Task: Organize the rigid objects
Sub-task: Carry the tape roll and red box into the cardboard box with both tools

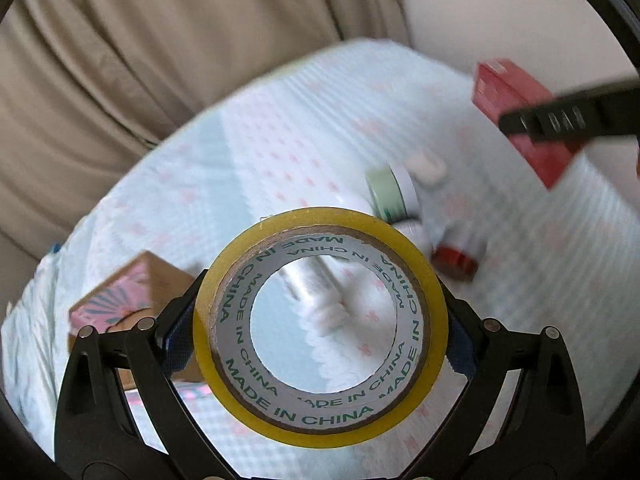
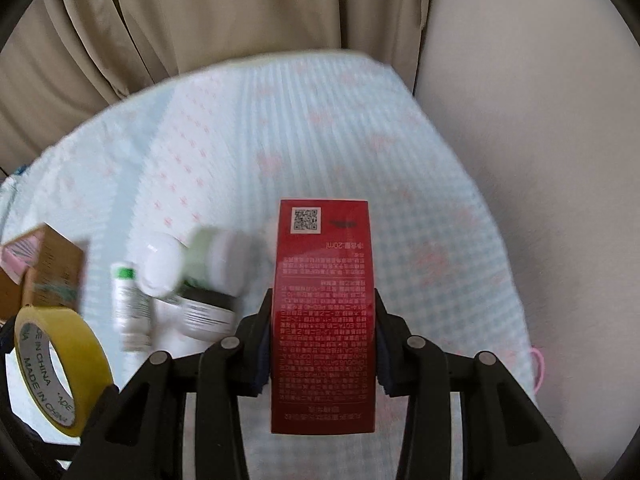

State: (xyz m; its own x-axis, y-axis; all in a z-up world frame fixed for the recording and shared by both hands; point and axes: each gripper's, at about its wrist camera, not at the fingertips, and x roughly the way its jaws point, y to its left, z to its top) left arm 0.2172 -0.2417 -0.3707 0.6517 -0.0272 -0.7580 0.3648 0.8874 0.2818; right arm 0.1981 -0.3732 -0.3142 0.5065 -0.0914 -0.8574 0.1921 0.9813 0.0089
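Here the left gripper clamps a yellow tape roll by its outer rim, its grey core printed "MADE IN CHINA" in green, held above the pale blue cloth. The right gripper squeezes a tall red box on both sides, lifted off the cloth; it shows a QR code and "20ml", the rest small Chinese print. Blurred bottles and a brown carton lie beyond
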